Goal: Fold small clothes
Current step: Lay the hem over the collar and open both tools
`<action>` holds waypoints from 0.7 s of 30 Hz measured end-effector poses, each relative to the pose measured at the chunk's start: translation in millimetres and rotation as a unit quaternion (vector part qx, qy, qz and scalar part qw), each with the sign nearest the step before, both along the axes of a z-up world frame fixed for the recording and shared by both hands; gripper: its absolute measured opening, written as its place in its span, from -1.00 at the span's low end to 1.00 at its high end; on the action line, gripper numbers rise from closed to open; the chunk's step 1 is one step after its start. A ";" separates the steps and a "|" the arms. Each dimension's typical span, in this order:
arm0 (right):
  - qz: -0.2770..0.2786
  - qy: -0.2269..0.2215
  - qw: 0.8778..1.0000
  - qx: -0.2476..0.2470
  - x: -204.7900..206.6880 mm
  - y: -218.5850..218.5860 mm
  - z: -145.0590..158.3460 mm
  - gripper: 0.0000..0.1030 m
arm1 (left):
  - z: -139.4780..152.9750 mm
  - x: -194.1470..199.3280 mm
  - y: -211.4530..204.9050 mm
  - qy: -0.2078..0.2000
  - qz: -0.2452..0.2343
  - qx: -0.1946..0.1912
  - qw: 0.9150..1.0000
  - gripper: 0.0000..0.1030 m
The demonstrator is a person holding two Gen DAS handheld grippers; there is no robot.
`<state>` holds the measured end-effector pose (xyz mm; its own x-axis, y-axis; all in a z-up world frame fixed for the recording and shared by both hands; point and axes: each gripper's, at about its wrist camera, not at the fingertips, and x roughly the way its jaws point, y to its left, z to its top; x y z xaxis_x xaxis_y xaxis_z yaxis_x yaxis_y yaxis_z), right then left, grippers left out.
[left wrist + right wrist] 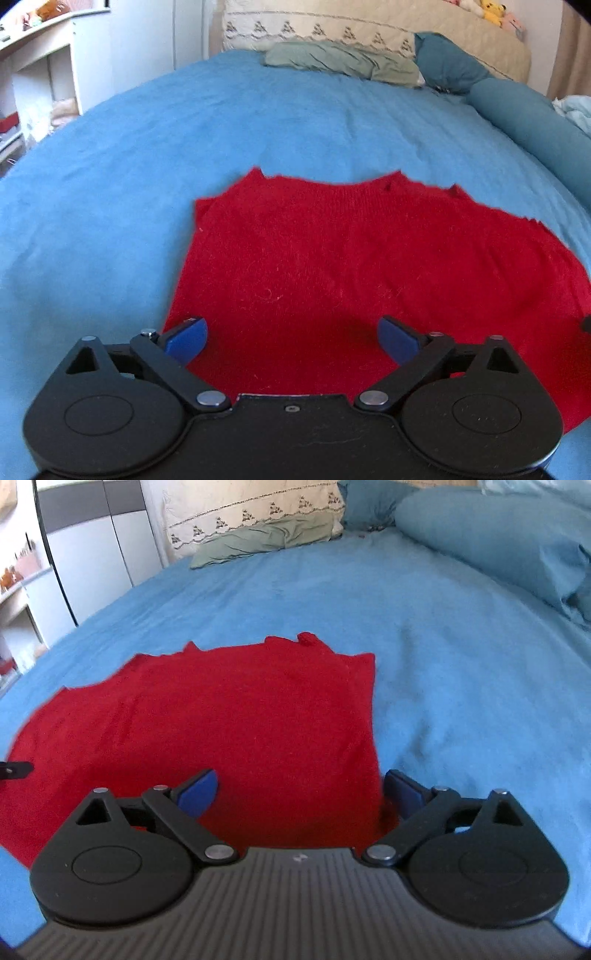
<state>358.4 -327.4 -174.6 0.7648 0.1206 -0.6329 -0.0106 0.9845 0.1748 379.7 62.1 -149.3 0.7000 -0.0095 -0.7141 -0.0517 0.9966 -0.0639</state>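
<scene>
1. two black grippers with blue pads, the left gripper and right gripper, gape wide, holding nothing.
2. fuzzy red knitted sweater lies flat on the blue bedspread, beneath both.

The near hem of the red knitted garment is hidden behind the black body of the left gripper in the left wrist view; its right side is cut off by the picture's edge; in the right wrist view the hem again lies behind the right gripper, whose grey ribbed housing runs off the bottom edge; whether either gripper's blue fingertips touch the knit cannot be told; the small plush toys at the top edge are cropped and too small to identify; the items on the white shelving are blurred.
</scene>
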 end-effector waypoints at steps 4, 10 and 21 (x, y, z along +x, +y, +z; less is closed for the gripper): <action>-0.014 -0.012 0.999 -0.027 -39.7 -15.1 33.1 1.00 | 29.6 -20.9 -19.6 -0.044 -0.020 0.017 0.999 1.00; -0.059 0.041 0.997 0.026 -95.9 -20.1 25.7 1.00 | 30.6 -26.6 -62.9 -0.023 -0.040 -0.006 0.999 1.00; -0.101 -0.030 0.983 0.149 -94.7 -15.5 -14.5 0.88 | 17.2 -6.9 -79.2 0.010 -0.048 -0.019 0.999 1.00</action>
<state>263.7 -342.8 -189.1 0.8268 0.1359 -0.5459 0.1604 0.8732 0.4603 372.8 -17.1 -132.1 0.6799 -0.1033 -0.7260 0.0418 0.9939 -0.1022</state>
